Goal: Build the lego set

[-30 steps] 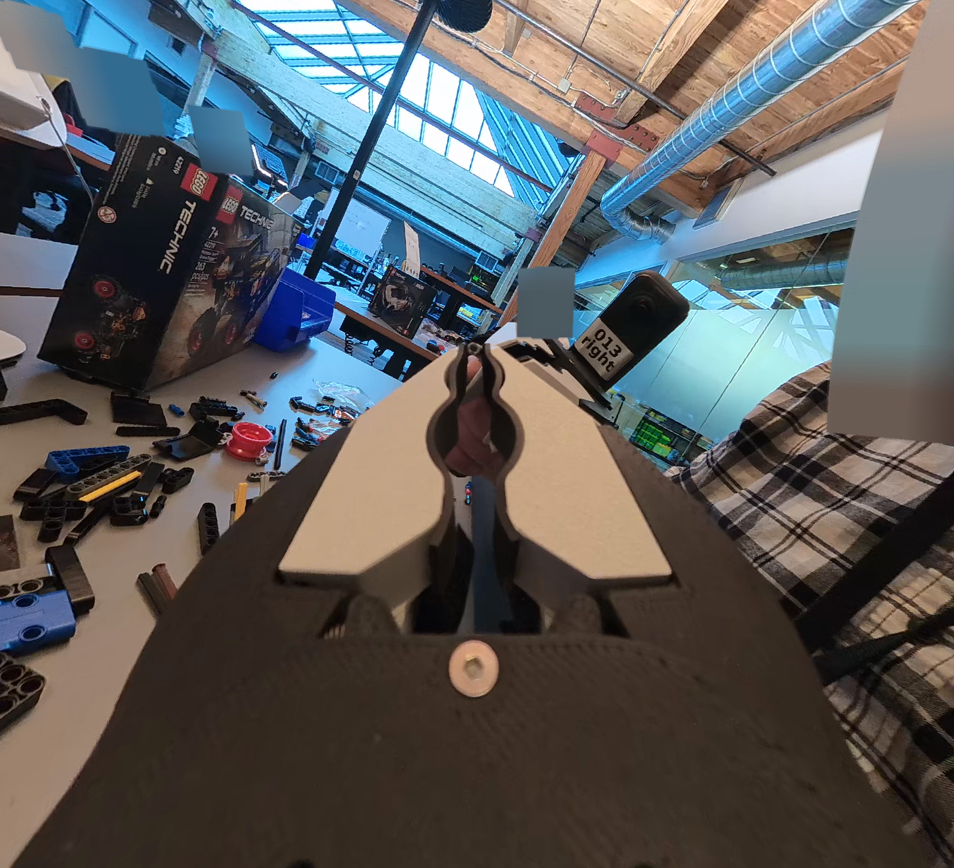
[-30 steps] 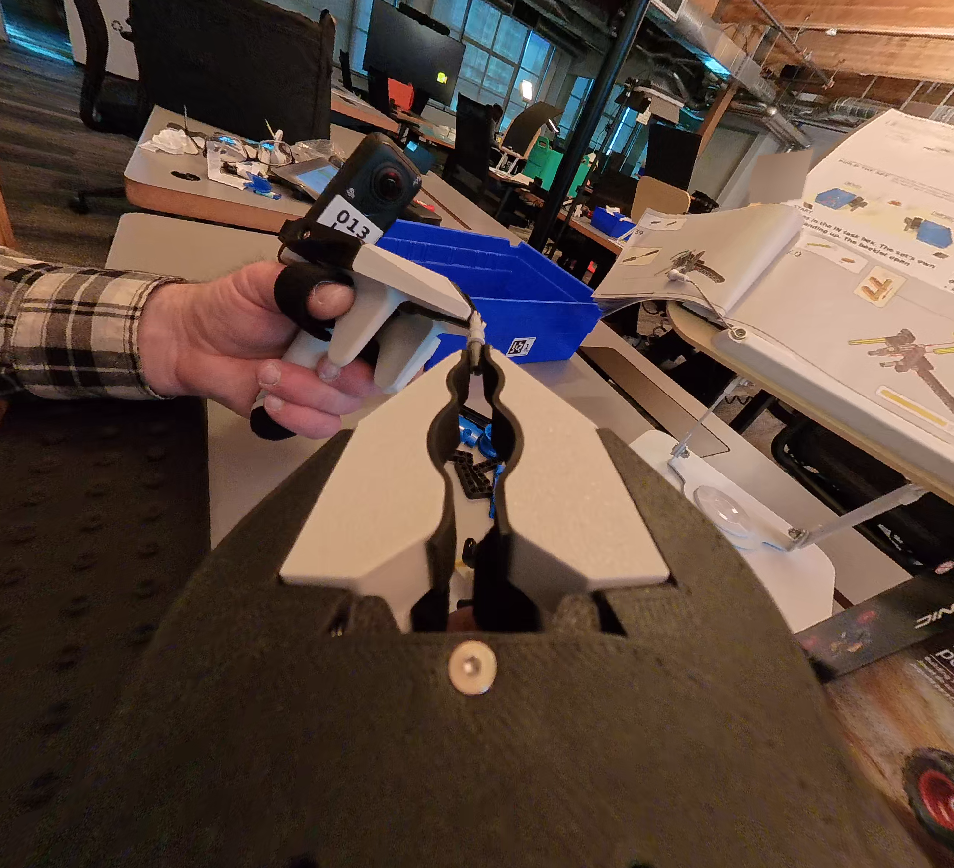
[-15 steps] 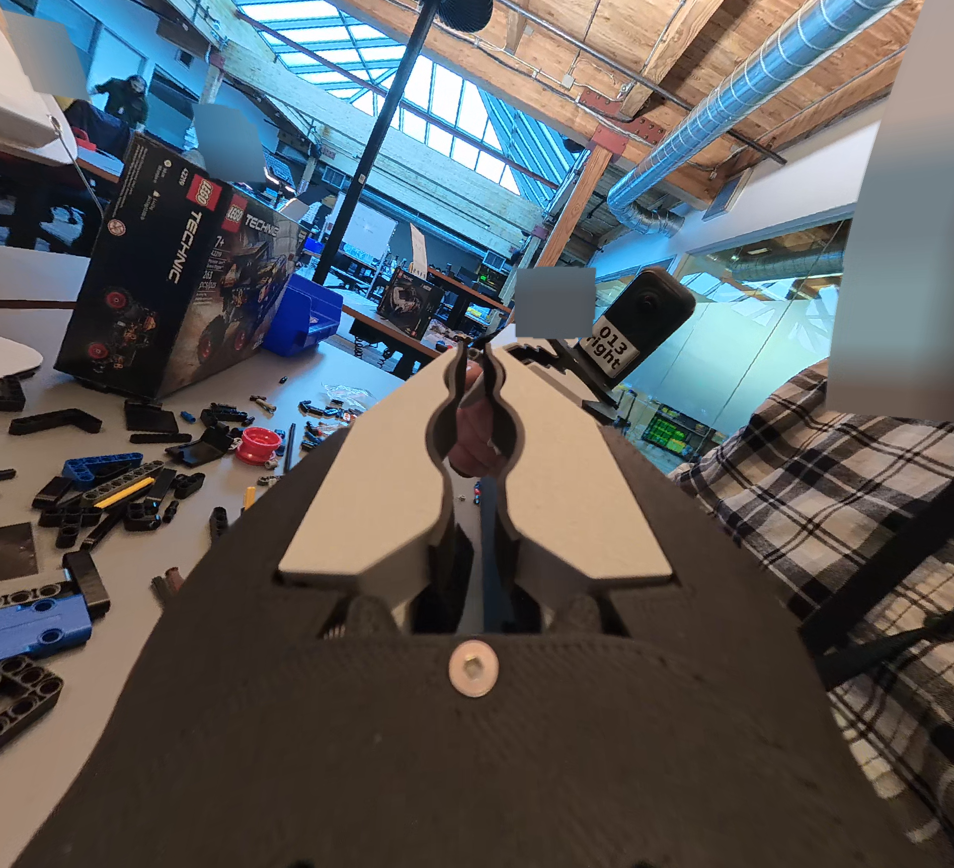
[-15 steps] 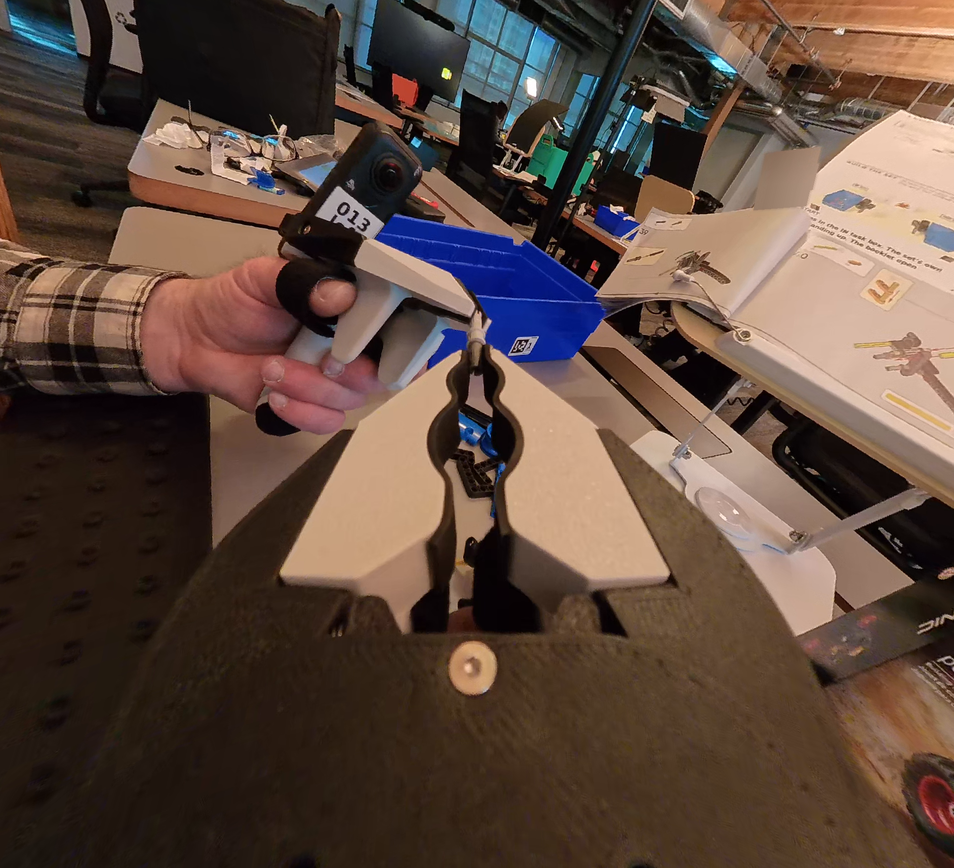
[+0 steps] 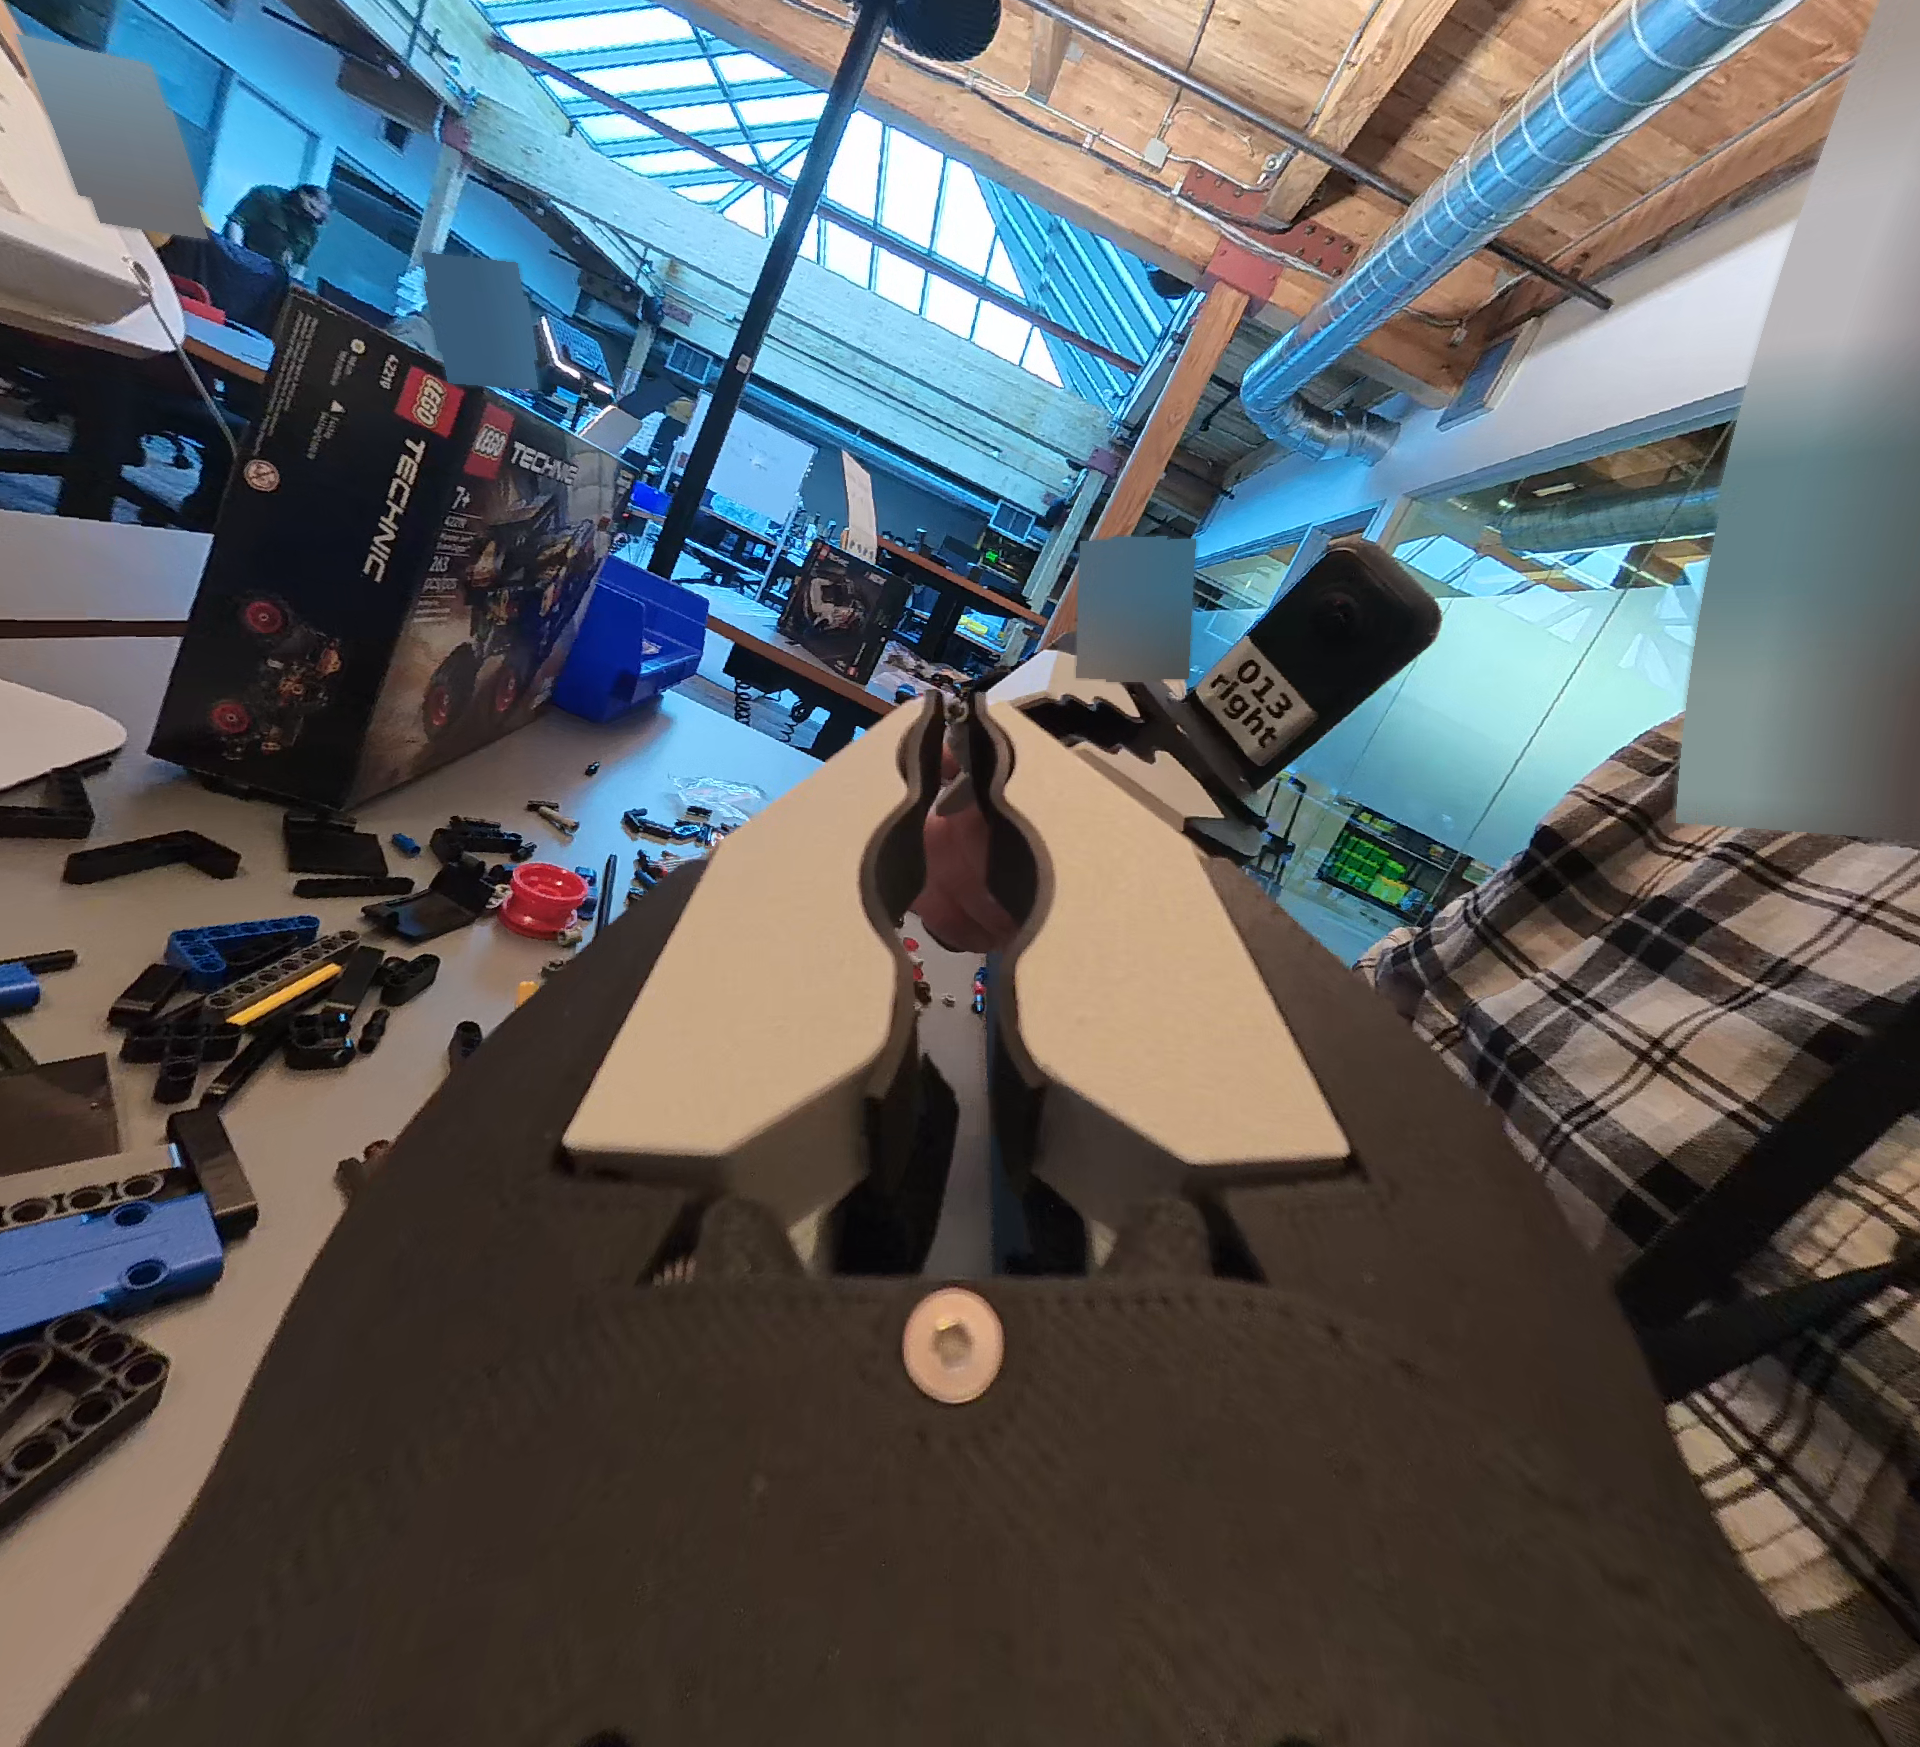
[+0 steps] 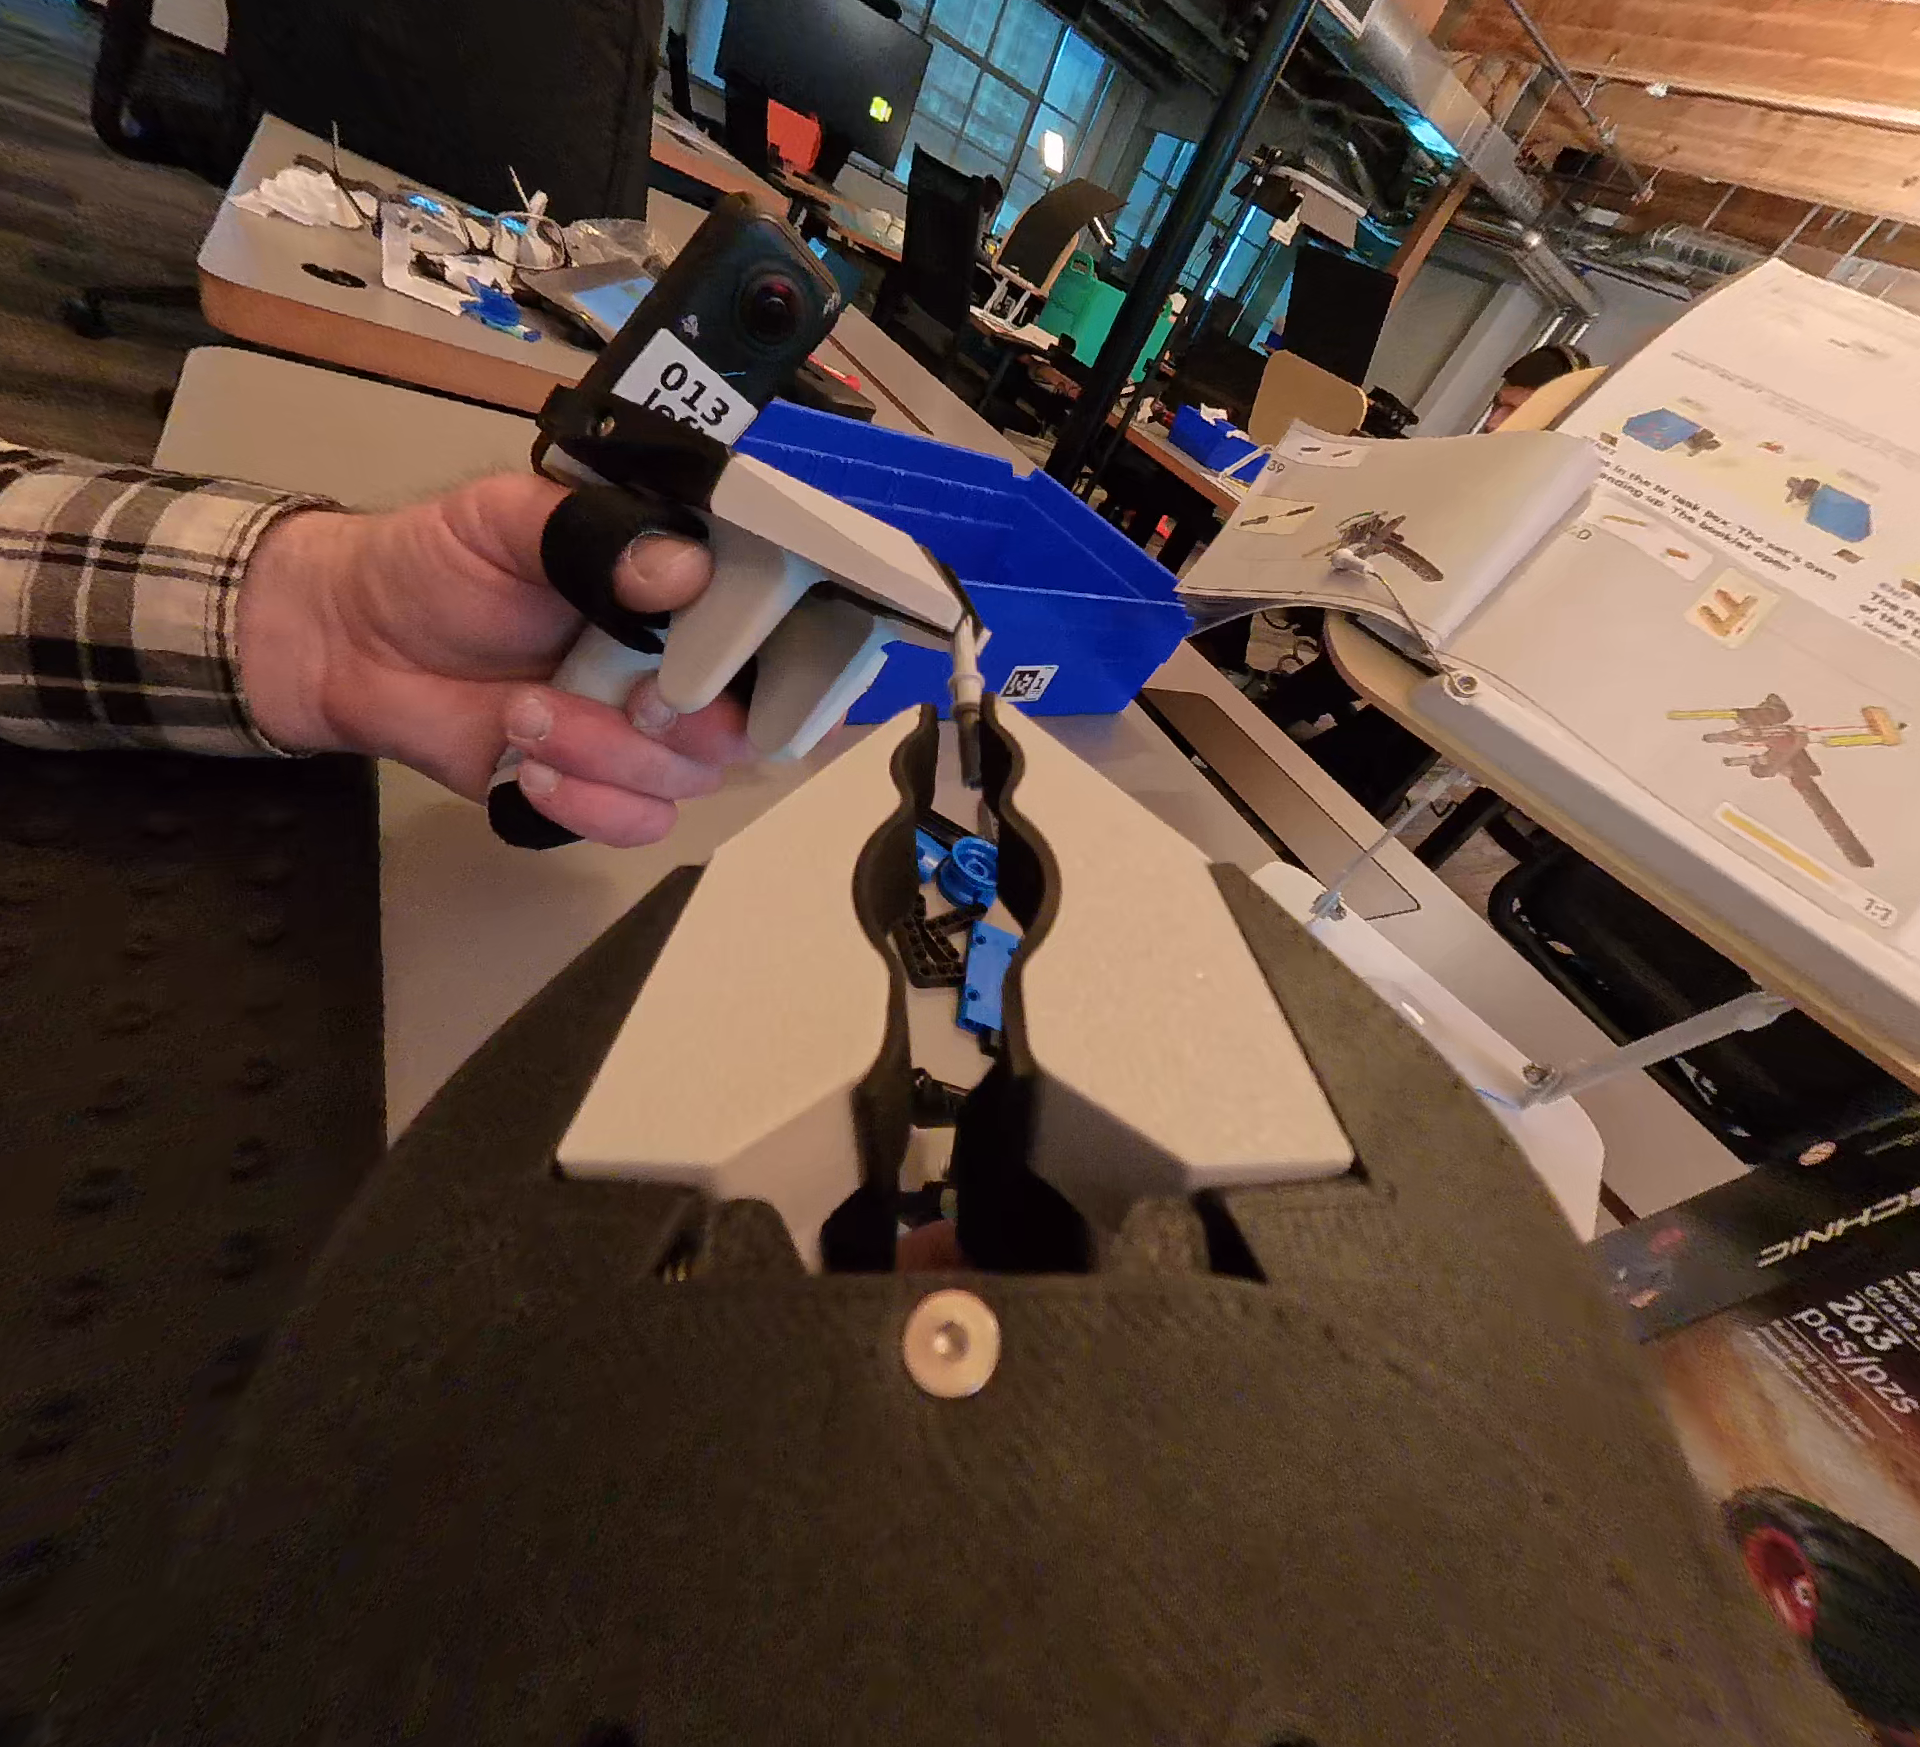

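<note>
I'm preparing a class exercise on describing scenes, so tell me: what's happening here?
A person is building a Lego set with two hand-held grippers. The left gripper and right gripper meet tip to tip above the table, the fingers of both closed on a thin pin, apparently fitting it. Loose pieces lie scattered on the table beside the set's box, and an instruction booklet stands open nearby.

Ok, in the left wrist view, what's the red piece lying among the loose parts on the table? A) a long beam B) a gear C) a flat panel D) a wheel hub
D: the red piece is a short round wheel hub with a hollow centre, lying on the table beside black parts, in front of the set's box.
</note>
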`<action>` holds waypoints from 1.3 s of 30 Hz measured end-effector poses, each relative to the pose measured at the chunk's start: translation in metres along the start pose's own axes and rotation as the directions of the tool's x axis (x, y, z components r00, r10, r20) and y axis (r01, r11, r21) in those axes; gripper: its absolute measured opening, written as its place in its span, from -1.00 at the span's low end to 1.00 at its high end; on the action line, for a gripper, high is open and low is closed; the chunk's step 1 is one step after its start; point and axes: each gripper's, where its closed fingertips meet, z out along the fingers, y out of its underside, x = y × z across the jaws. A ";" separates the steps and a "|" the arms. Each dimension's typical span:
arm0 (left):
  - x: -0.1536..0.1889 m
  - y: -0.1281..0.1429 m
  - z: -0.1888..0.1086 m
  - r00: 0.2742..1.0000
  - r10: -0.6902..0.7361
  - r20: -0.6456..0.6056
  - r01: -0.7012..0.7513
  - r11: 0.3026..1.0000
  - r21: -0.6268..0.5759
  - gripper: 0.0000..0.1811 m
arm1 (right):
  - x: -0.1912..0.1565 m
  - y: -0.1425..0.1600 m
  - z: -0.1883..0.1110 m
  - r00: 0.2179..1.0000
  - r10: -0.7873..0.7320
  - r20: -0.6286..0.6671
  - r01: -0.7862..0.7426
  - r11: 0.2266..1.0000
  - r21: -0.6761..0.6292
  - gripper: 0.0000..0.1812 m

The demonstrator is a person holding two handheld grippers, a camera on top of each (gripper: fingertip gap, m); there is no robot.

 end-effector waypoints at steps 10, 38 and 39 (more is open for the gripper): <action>-0.003 0.000 0.000 0.996 0.068 0.052 -0.067 0.998 -0.013 -0.97 | 0.006 0.004 -0.002 0.998 -0.051 -0.046 0.048 0.998 -0.049 -0.90; -0.008 0.022 0.014 0.855 0.473 0.210 -0.428 0.875 -0.227 -0.96 | 0.008 0.034 0.008 0.970 -0.219 -0.108 0.177 0.934 -0.312 -0.94; -0.007 0.020 0.013 0.853 0.478 0.211 -0.436 0.874 -0.215 -0.90 | 0.011 0.032 0.007 0.980 -0.153 -0.123 0.113 0.952 -0.284 -0.94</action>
